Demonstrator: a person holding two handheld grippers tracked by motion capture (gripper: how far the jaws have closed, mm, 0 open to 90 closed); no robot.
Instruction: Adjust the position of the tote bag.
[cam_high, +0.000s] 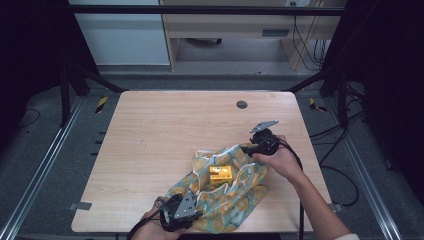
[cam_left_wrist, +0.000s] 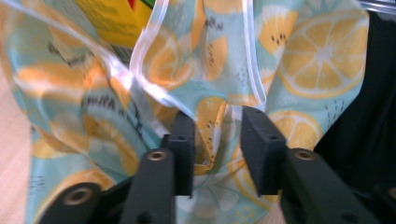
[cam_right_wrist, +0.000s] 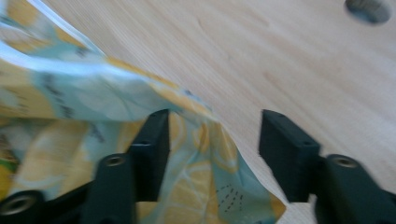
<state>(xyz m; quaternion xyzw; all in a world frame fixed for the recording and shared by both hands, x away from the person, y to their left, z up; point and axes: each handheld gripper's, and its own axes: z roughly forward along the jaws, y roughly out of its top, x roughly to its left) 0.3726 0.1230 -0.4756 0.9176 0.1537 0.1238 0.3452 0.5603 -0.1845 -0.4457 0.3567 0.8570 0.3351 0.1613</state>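
Note:
A teal cloth (cam_high: 240, 186) printed with lemon slices and edged in white lies crumpled on the near half of the wooden table (cam_high: 165, 130). A small yellow box (cam_high: 220, 175) rests on it. My left gripper (cam_high: 199, 215) is at the cloth's near edge. In the left gripper view its jaws (cam_left_wrist: 217, 126) stand apart around a fold of cloth (cam_left_wrist: 210, 121), and the yellow box (cam_left_wrist: 116, 18) shows beyond. My right gripper (cam_high: 245, 148) sits at the cloth's far right corner. Its jaws (cam_right_wrist: 217, 122) are wide apart with the cloth's corner (cam_right_wrist: 201, 140) lying loose between them.
A round grey cable hole (cam_high: 242, 104) is set in the table's far side, also seen as a hole (cam_right_wrist: 369, 9) in the right gripper view. Black frame posts and cables stand around the table. Bare wood stretches across the far and left parts.

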